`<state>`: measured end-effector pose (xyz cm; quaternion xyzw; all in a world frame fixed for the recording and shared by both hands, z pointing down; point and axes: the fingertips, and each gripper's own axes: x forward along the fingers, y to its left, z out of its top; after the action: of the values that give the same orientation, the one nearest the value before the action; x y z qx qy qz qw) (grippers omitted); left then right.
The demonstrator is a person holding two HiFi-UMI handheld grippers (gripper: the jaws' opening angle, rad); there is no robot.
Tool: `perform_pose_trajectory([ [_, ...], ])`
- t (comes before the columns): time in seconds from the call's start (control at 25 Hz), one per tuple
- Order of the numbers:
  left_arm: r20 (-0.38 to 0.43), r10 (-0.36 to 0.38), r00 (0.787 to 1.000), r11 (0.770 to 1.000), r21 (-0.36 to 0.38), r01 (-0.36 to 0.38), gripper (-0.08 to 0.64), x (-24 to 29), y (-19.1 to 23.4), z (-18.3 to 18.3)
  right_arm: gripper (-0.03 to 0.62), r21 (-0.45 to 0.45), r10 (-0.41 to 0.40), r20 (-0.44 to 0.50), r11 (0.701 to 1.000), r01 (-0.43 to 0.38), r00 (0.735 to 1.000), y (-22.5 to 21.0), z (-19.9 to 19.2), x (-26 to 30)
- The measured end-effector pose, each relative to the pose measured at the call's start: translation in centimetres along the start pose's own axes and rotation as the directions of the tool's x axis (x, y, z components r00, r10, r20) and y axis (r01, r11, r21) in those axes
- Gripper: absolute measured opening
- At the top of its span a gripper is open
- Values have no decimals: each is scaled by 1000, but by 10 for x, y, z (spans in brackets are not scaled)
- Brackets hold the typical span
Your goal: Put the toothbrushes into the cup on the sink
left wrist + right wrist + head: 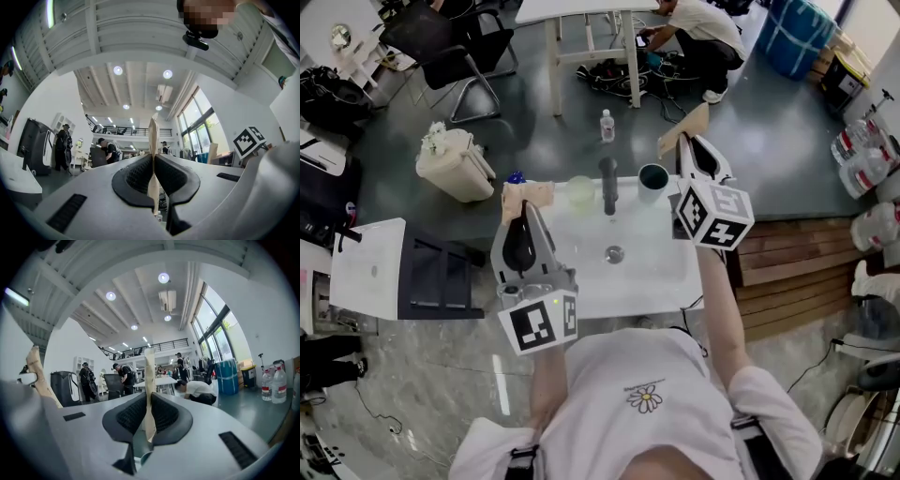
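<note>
A white sink point(652, 272) stands in front of me with a dark teal cup point(653, 180) on its back rim. My left gripper point(526, 208) is over the sink's left side, shut on a flat tan toothbrush point(528, 194) that points up between the pads point(153, 136). My right gripper point(690, 142) hovers just right of the cup, shut on a second tan toothbrush point(682, 129), which shows as a thin cream strip point(149, 366) in the right gripper view. That cup's rim point(143, 458) peeks out below the right jaws.
A dark faucet point(608, 185) rises at the back middle of the sink, with a pale green cup point(579, 190) to its left and the drain point(614, 253) in the basin. On the floor beyond are a water bottle point(607, 125), a lined bin point(455, 164) and a crouching person point(703, 37).
</note>
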<state>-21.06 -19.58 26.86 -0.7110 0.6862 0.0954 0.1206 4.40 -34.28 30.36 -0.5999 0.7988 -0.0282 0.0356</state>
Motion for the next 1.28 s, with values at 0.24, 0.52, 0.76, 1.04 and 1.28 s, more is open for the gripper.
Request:
perform_pose_trajectory([
  [0.24,13,-1,1000,1000,-4,1,28,0,0,8,32,-112,29,191,994,-7,981,28,51,-51],
  [0.52,30,-1,1000,1000,2,1,28,-3,-2,15,32,-205,28,310,978,38,950,55,56,-100],
  [0.76,43,5,999,1000,7,-5,28,-6,-1,19,32,-213,41,293,977,23,955,64,41,-121],
  [1.04,39,12,999,1000,13,-12,28,-8,0,19,32,-204,45,285,979,15,957,65,41,-120],
  [1.28,38,15,999,1000,15,-16,28,-9,0,20,31,-196,46,295,980,13,955,63,46,-121],
])
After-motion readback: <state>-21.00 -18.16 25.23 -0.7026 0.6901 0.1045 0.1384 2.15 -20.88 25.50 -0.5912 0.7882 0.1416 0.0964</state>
